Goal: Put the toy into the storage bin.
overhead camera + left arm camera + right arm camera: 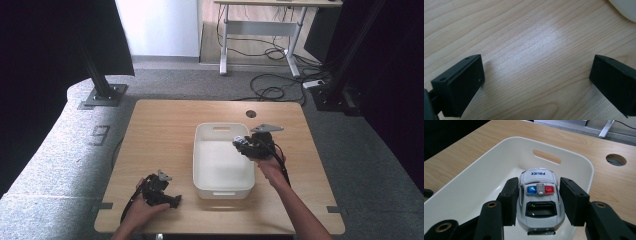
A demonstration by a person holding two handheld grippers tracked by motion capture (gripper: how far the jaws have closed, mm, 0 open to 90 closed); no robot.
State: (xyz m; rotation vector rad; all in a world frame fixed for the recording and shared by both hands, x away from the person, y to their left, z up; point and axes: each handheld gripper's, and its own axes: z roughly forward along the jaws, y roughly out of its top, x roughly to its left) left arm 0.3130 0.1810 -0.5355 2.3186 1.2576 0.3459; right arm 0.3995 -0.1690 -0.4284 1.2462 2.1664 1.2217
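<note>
At the near left of the wooden surface (165, 120), the left gripper (170, 201) lies low in the person's left hand (142, 210), its cable trailing back toward the edge. In the left gripper view its jaws stand wide apart with bare wood grain between them and nothing held; a curved bit of white plastic shows at that view's top right corner. To the right, at the middle of the surface, sits the white tub (200, 150), a rounded rectangular bin with a handle slot cut in its far wall and another in its near wall. Over the tub's far right corner hangs the right gripper (241, 144), carried by the right hand (267, 162), with its grey three-cornered plate on top. In the right gripper view its jaws are about half closed and press on both sides of a toy police car (539, 200) (white and silver, with a blue and a red roof light and POLICE lettered on its bonnet), so the car is held between the pads above the tub's floor, near the far wall. Further right on the surface is a round cable hole (250, 113).
</note>
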